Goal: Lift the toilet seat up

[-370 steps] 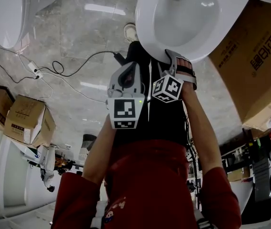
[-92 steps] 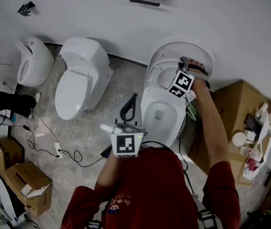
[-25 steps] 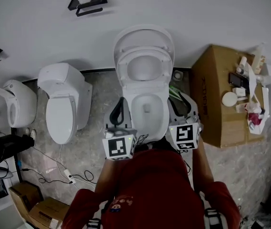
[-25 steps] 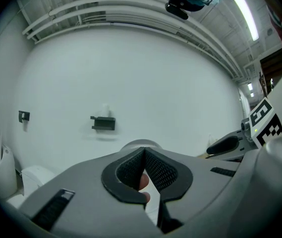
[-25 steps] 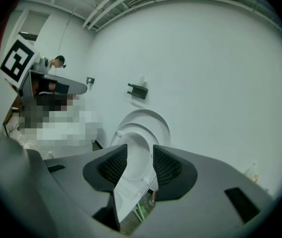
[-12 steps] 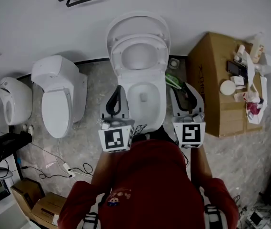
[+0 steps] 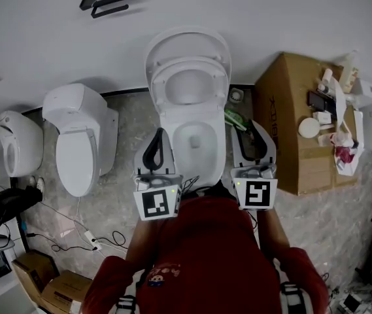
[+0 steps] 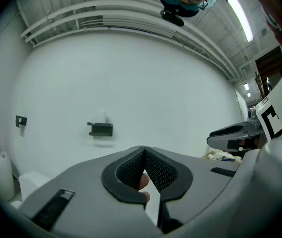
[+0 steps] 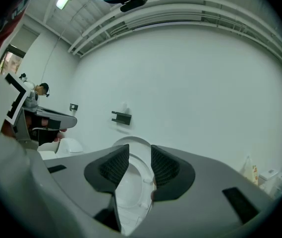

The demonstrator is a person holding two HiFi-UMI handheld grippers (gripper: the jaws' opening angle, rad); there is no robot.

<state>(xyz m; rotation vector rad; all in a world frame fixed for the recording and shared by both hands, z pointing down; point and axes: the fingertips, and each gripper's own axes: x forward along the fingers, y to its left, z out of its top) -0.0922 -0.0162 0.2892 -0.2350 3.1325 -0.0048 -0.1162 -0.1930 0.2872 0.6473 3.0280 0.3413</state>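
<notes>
White wall (image 7: 284, 12) and grey stone floor (image 7: 130, 126) are filling the head view. At the far middle, the toilet seat (image 7: 189, 72) is standing up, leaning back on the raised lid (image 7: 187, 43) by the wall, and the bowl (image 7: 192, 136) is lying open below it. Near the person, the left gripper (image 7: 161, 132) is hanging just left of the bowl, and the right gripper (image 7: 252, 135) is hanging just right of it. Neither one is touching the toilet. A second toilet (image 7: 80, 152) with its lid down is sitting to the left, a cardboard box (image 7: 287, 142) is sitting to the right, and cables (image 7: 74, 237) are trailing on the near left floor. In the left gripper view, the left gripper (image 8: 144, 155) is keeping its jaws together with nothing held, and a black shelf (image 8: 100, 129) is hanging on the far wall. In the right gripper view, the right gripper (image 9: 135, 165) is holding its jaws apart and gripping nothing. The raised toilet seat (image 9: 144, 176) is showing far off through the gap, under the same black shelf (image 9: 122, 117).
</notes>
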